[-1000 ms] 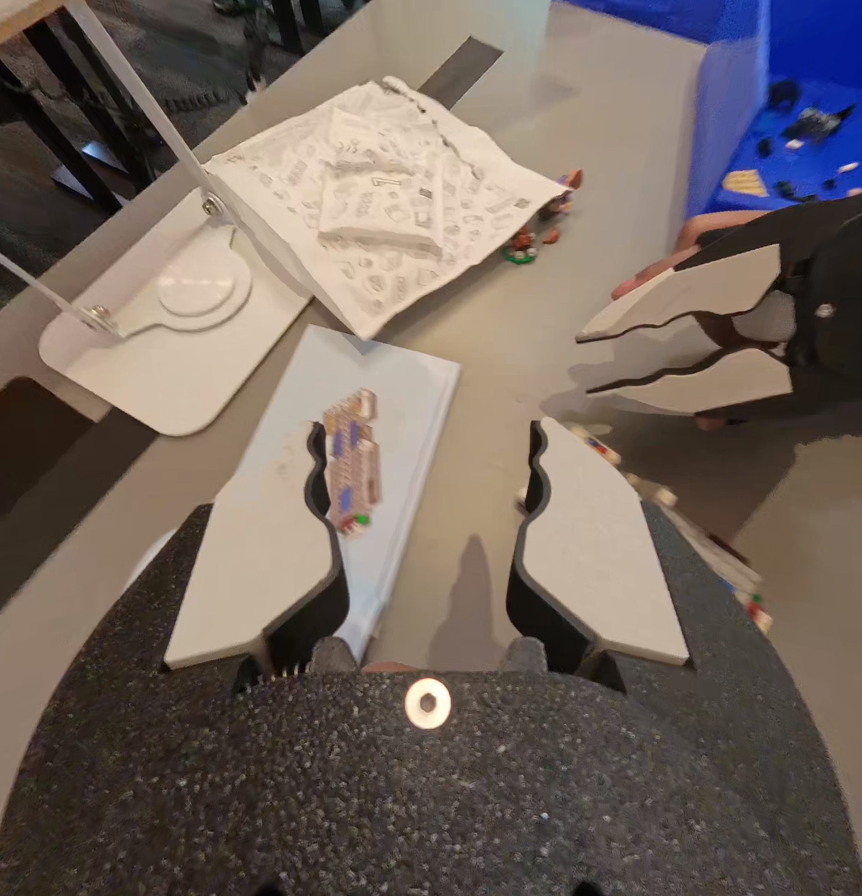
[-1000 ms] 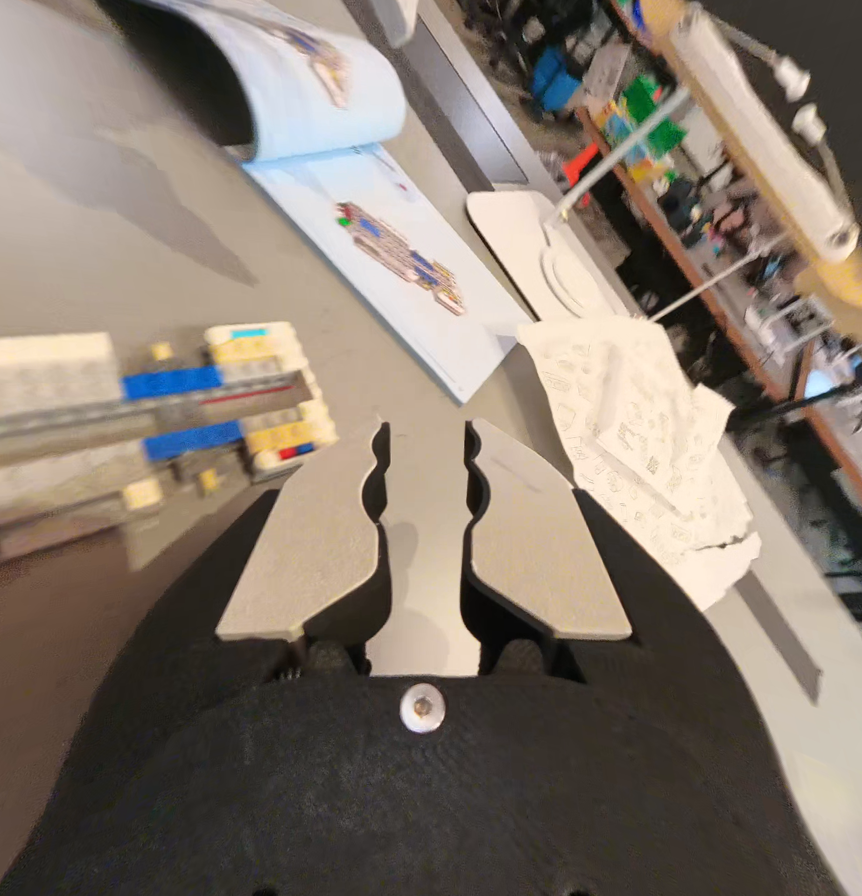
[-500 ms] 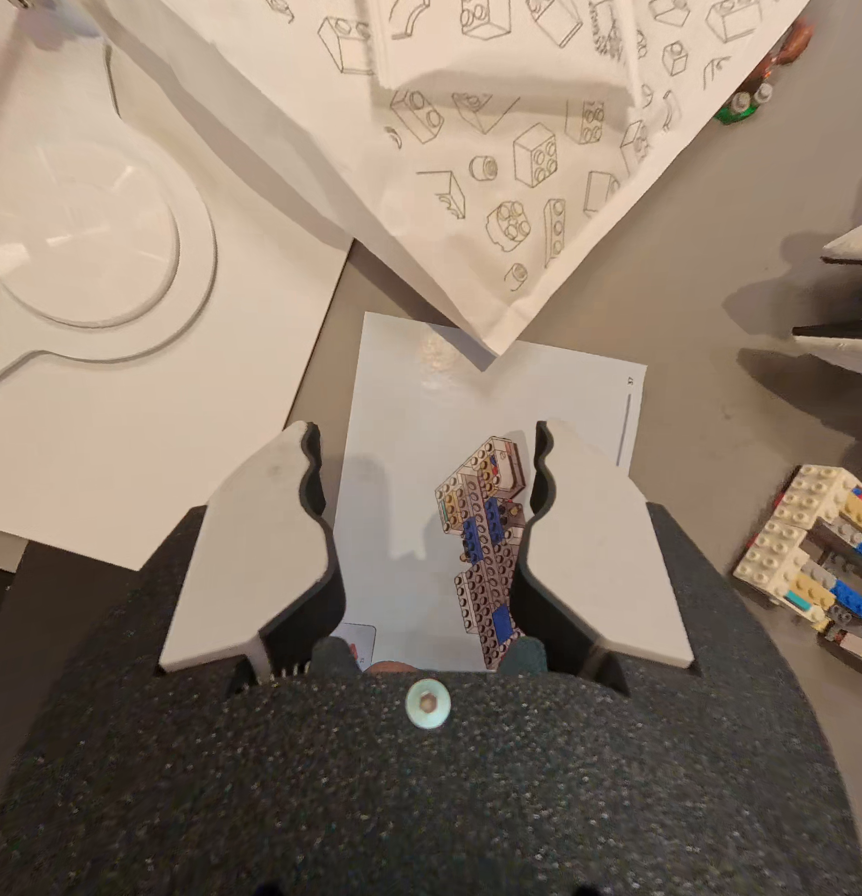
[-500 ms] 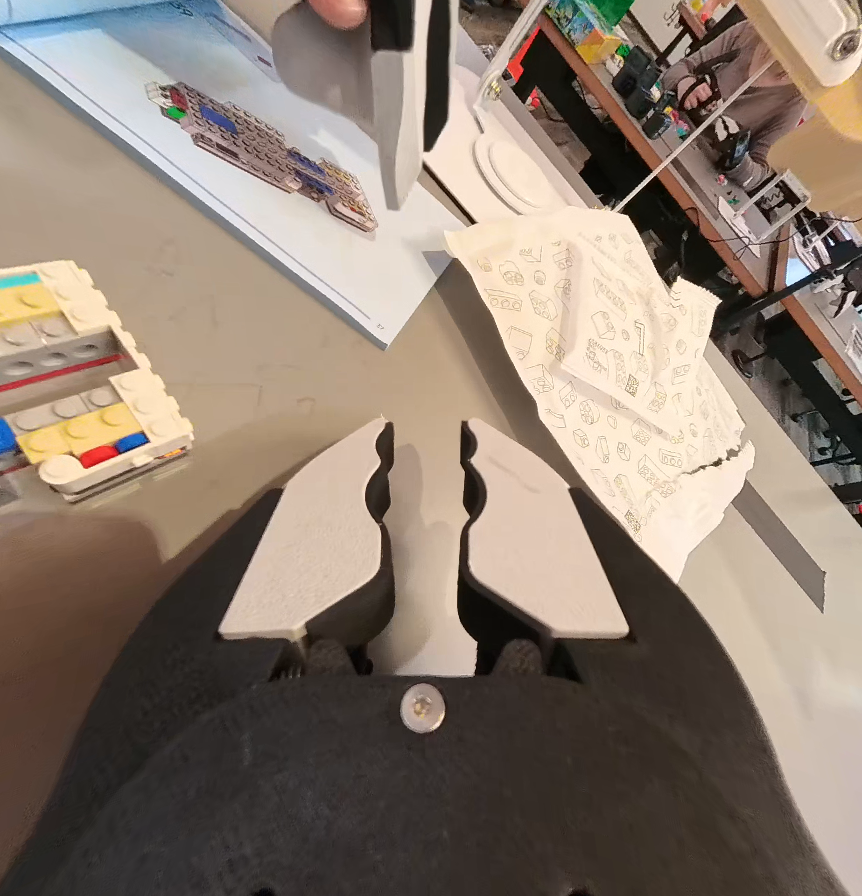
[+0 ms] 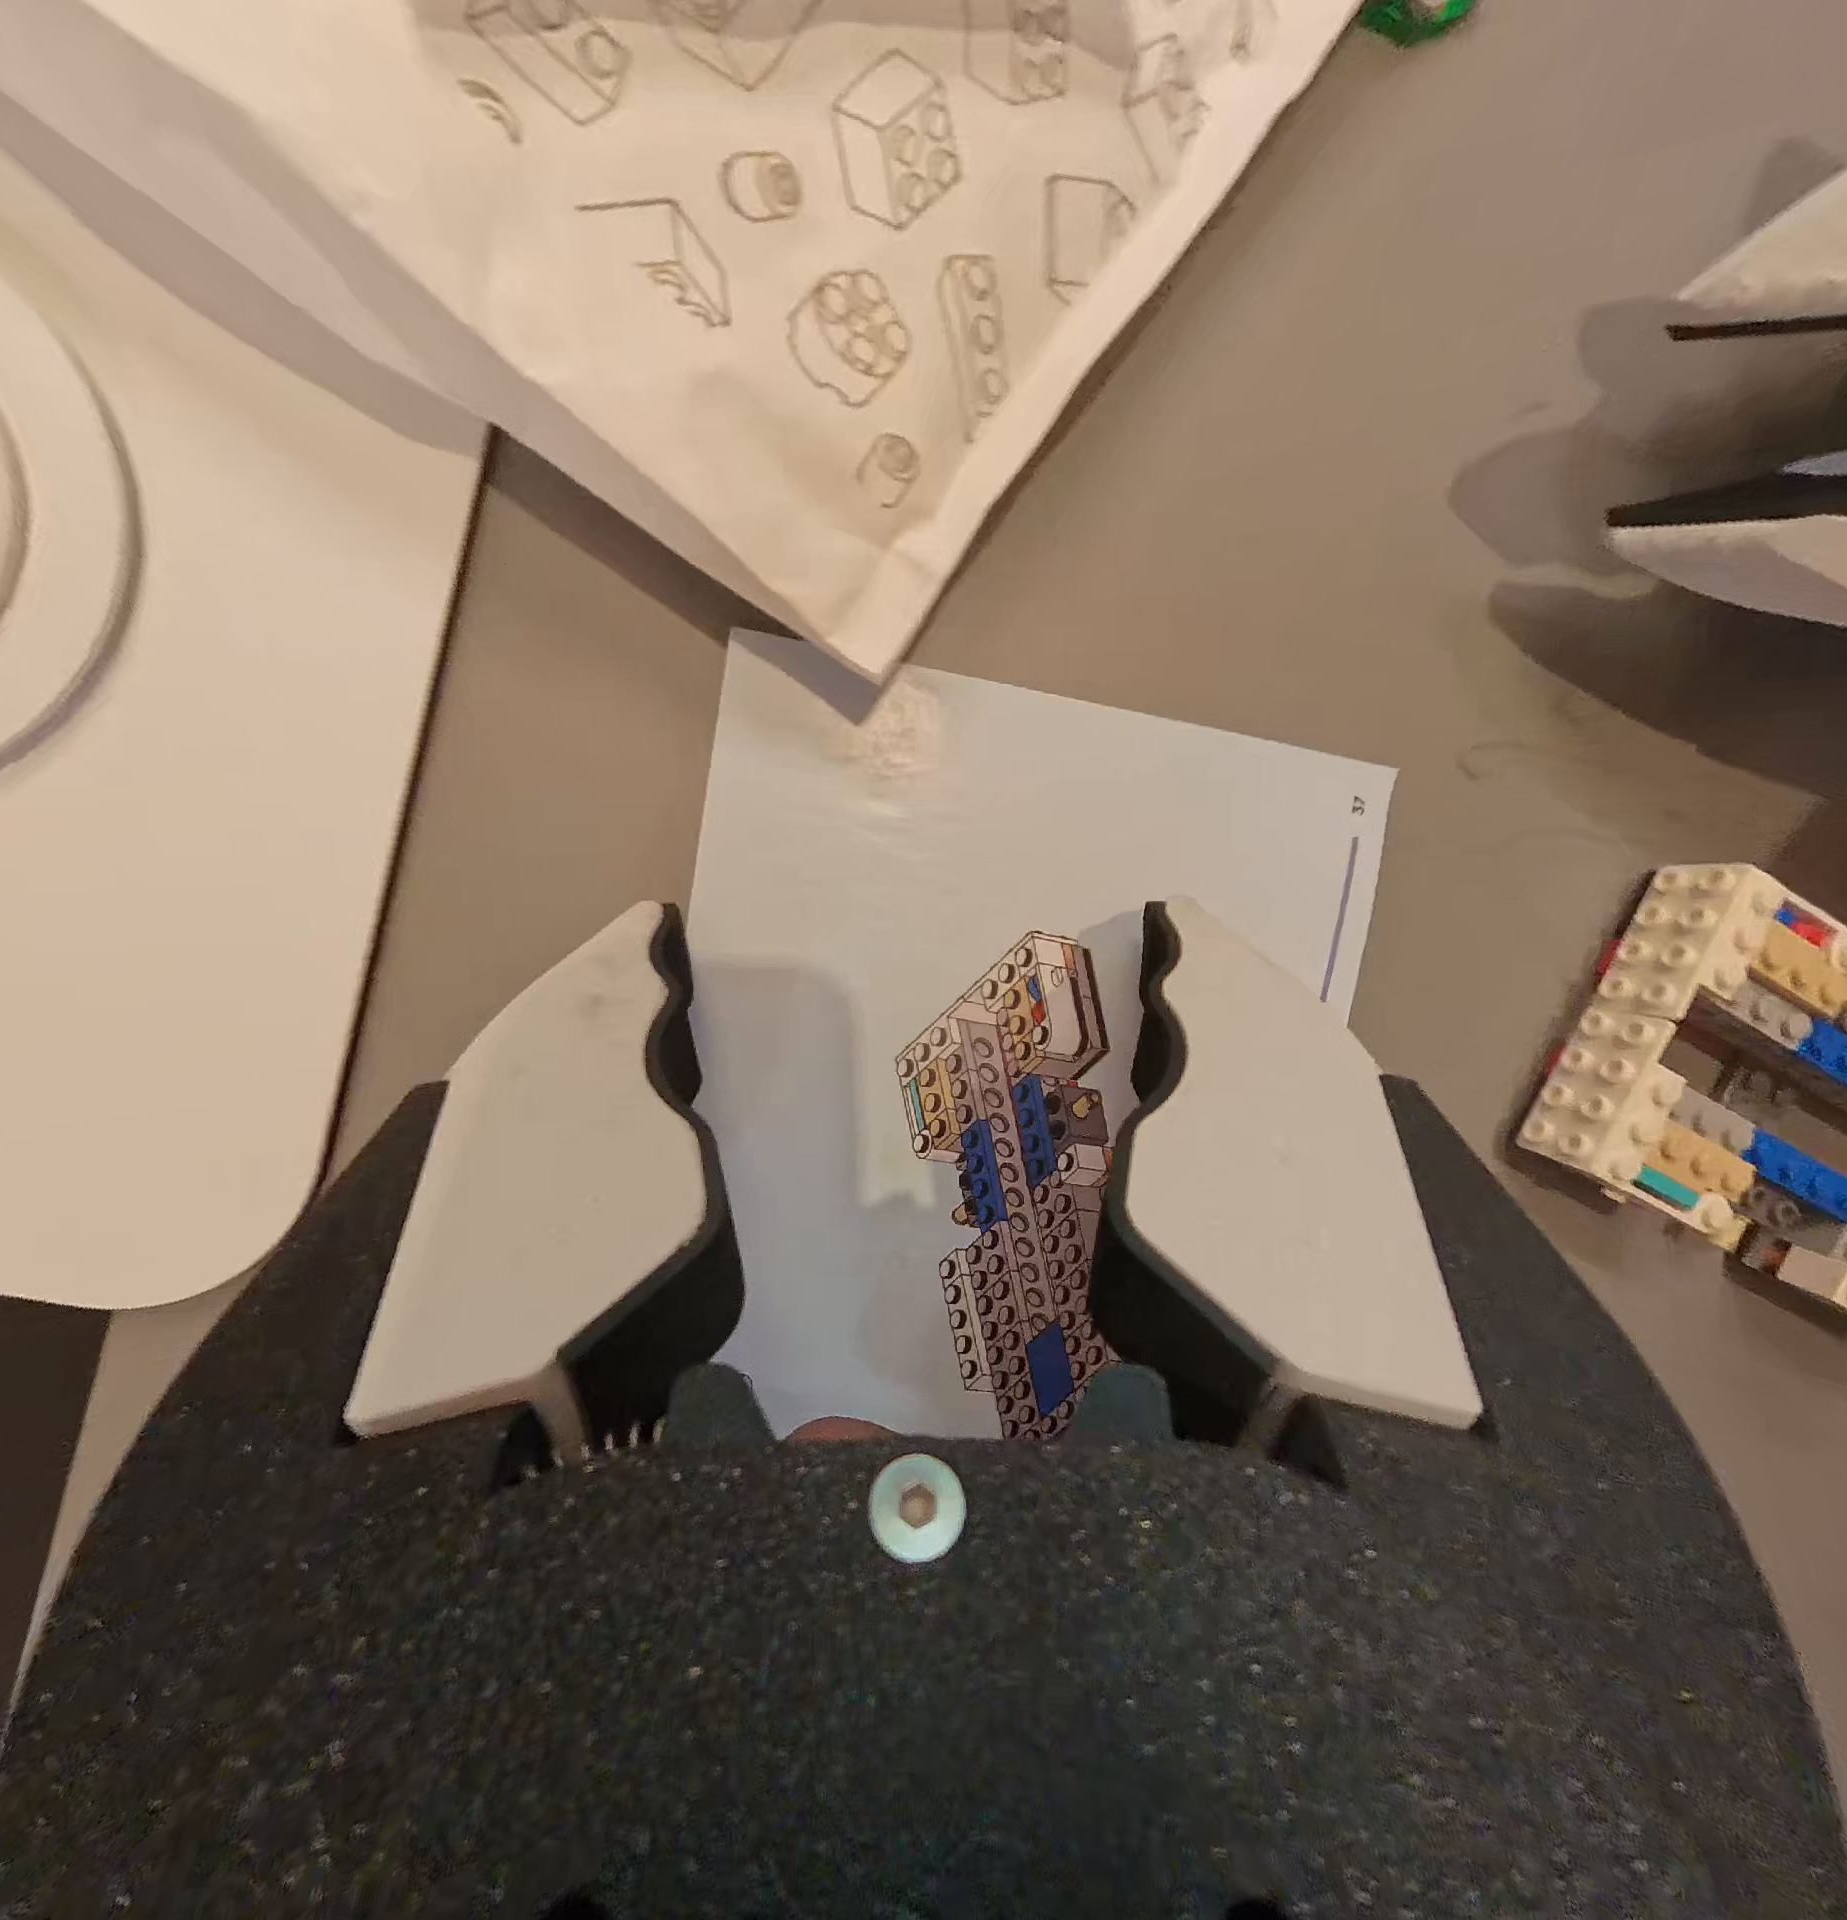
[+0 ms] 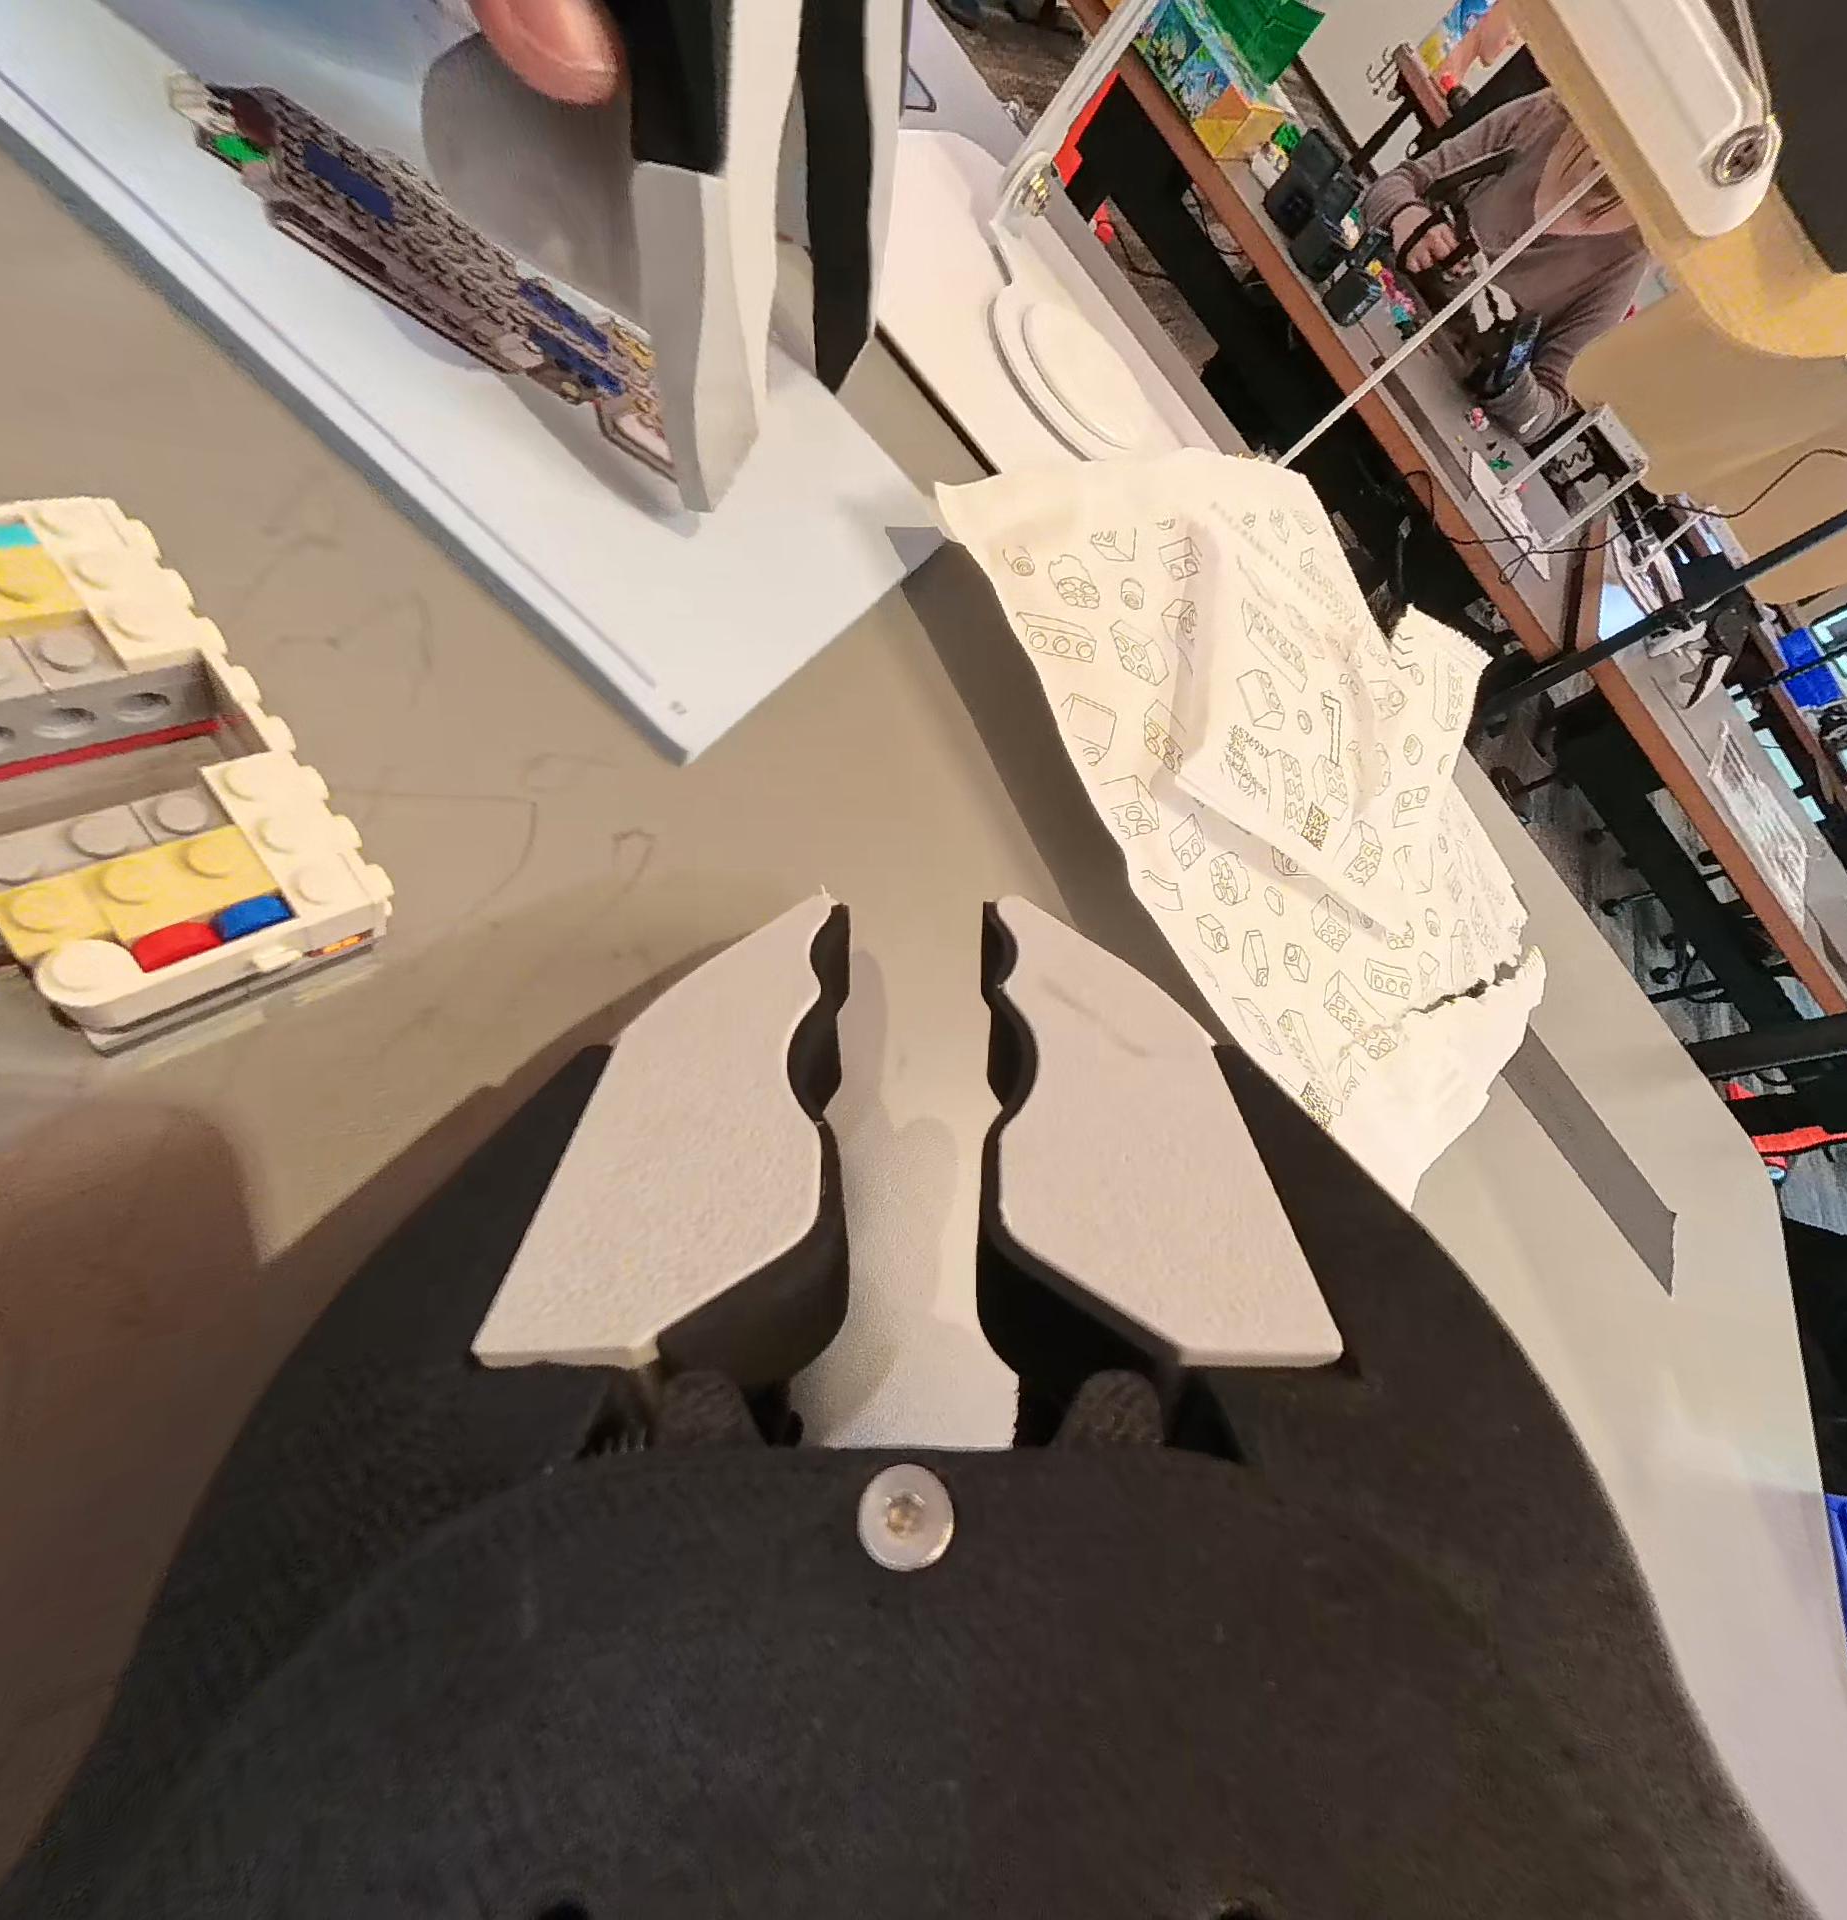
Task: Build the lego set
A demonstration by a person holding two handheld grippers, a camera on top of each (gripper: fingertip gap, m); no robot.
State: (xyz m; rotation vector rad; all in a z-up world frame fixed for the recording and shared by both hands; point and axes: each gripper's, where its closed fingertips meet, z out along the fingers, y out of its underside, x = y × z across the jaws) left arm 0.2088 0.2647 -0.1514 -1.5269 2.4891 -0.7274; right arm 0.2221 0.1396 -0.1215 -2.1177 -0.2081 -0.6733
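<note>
My left gripper (image 5: 914, 925) is wide open and empty, pointing down just above an open instruction booklet (image 5: 1002, 831) whose page shows a printed brick model. It also shows in the right wrist view (image 6: 753, 312), over the booklet (image 6: 607, 582). My right gripper (image 6: 914, 914) has its jaws a narrow gap apart with nothing between them, above bare grey table (image 6: 545, 790). Its fingers (image 5: 1771, 540) show at the right edge of the left wrist view. A part-built brick model (image 5: 1719, 1101) in white, grey, tan and blue lies right of the booklet and appears in the right wrist view (image 6: 150, 779).
A crumpled white paper bag (image 5: 794, 260) printed with brick outlines overlaps the booklet's far edge; it also shows in the right wrist view (image 6: 1283, 769). A white lamp base (image 5: 171, 727) lies left. Benches, shelves and a seated person (image 6: 1501, 239) are beyond the table.
My left gripper swung down and forward to hover low over the booklet page, still open. My right gripper's jaws narrowed slightly and it shifted so the brick model sits farther left.
</note>
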